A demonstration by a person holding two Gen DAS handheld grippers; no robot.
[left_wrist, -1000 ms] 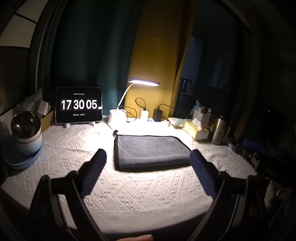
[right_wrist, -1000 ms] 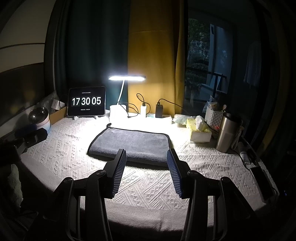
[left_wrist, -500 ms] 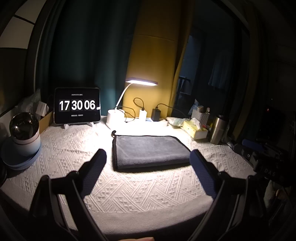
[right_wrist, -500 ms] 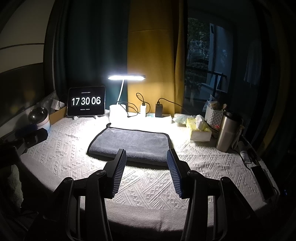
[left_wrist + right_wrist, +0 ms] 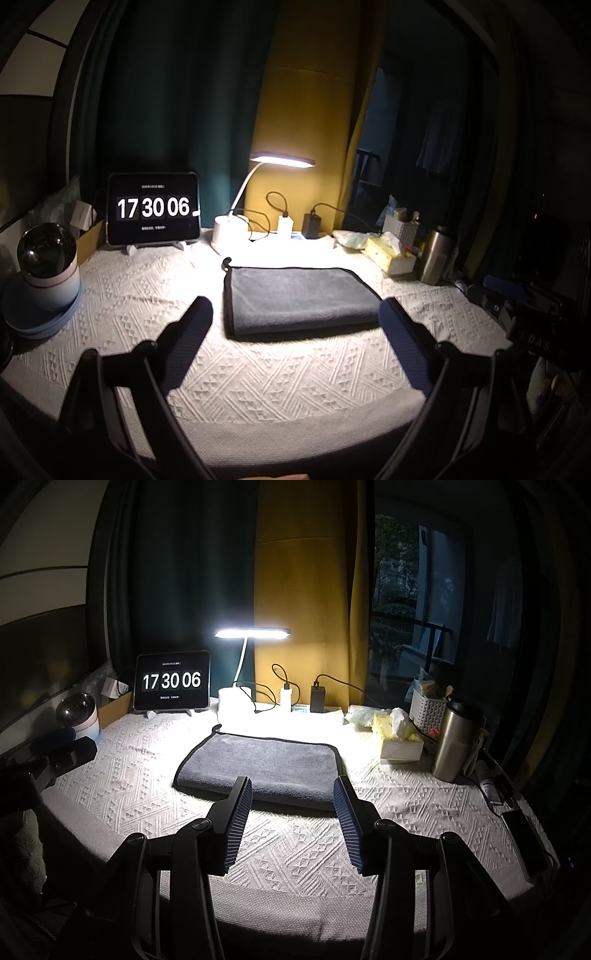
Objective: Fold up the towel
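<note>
Towel (image 5: 295, 297) lies folded flat at frame centre on the surface (image 5: 140, 295), its near edge clear of the surface's front edge. Left tool (image 5: 295, 314) open wide, gripping nothing, short of the towel. Right tool (image 5: 292, 786) open, empty, tips over the towel's near edge. Basket (image 5: 428, 710), right, holds small items, unidentifiable.

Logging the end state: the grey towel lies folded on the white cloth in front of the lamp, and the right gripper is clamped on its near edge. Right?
Not quite. The right gripper is open and holds nothing, as the right wrist view shows. The towel does lie folded on the white cloth in front of the lamp.
</note>
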